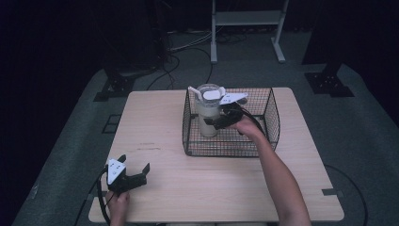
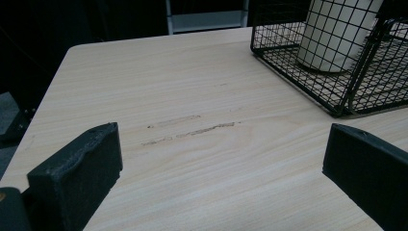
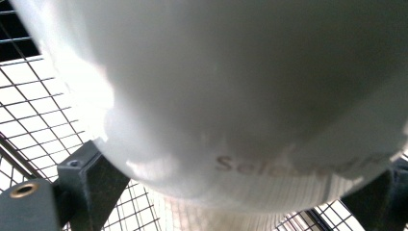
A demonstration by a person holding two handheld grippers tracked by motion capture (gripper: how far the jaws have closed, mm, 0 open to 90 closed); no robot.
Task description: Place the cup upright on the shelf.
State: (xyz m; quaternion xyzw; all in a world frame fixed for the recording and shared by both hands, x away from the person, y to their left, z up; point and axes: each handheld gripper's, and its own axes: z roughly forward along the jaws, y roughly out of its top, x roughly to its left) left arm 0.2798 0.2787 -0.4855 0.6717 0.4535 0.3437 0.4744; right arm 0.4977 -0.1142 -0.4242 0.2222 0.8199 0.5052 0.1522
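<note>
Table [image 1: 155,136]: tumbler [image 1: 208,113] upright in basket [image 1: 273,120].

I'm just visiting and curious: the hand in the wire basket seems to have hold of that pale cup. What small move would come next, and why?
Probably a short straight lift. The right gripper has its jaws on either side of the cup, which stands upright inside the basket, so its walls block any sideways pull. The left gripper rests open on the table, well apart.

Scuffed wooden table [image 1: 160,141]; white metal stand [image 1: 247,21], floor cables [image 1: 188,44] behind.
</note>
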